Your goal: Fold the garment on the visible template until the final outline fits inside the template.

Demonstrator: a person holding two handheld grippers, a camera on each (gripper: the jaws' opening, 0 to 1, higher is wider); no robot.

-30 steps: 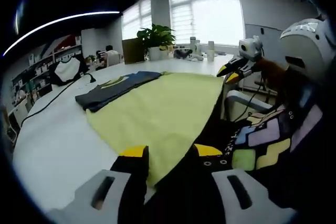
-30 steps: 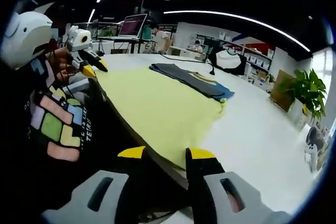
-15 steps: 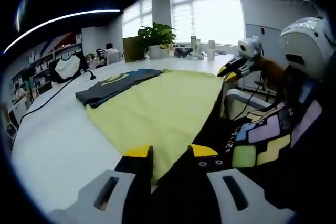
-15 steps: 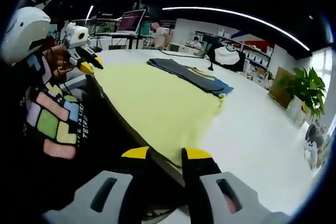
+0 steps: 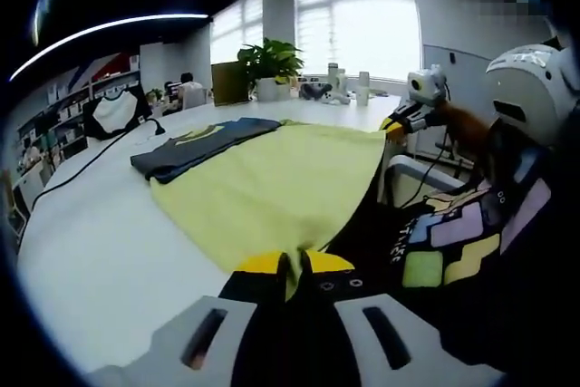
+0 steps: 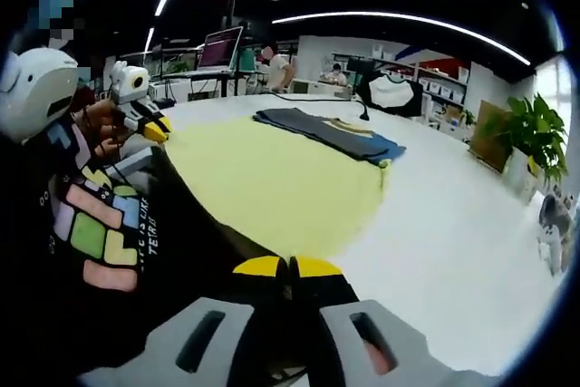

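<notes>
Both grippers, left gripper [image 5: 292,265] and right gripper [image 6: 288,267], clench the near edge of the yellow garment [image 5: 272,183].

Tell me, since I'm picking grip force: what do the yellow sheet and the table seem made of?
Yellow sheet: apparently thin matte cloth; it drapes limp over the table edge. Table: looks like a hard, smooth white top with a faint sheen, possibly laminate.

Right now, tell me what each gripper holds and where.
Both grip the yellow cloth at its near edge: left gripper at one corner, right gripper at the other.
</notes>
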